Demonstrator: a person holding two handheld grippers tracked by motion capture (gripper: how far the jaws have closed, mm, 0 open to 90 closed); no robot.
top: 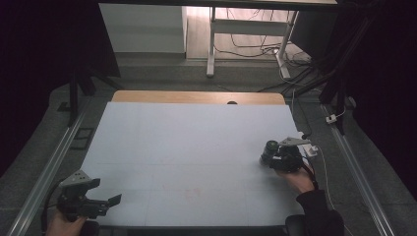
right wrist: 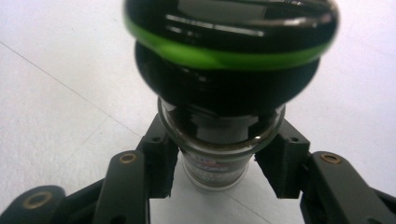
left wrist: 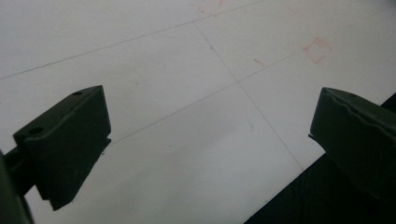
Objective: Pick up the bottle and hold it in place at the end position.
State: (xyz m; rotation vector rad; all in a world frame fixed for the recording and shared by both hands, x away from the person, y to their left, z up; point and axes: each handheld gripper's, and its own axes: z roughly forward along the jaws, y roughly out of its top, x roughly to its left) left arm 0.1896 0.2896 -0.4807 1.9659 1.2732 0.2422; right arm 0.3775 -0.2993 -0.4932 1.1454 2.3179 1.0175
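1. The right gripper (top: 273, 158) stands near the right edge of the white-topped counter (top: 187, 142); its fingers (right wrist: 159, 158) are closed on the glass body of a small dark jar with a black lid ringed in green (right wrist: 224, 116), pressing from both sides.
2. The jar (top: 268, 151) is tilted, lid toward the camera.
3. The left gripper (top: 98, 200) hovers at the near-left corner, fingers (left wrist: 70, 140) spread wide and holding nothing.
4. Between the two grippers the counter is bare, with open room toward the far wooden edge (top: 196, 97).
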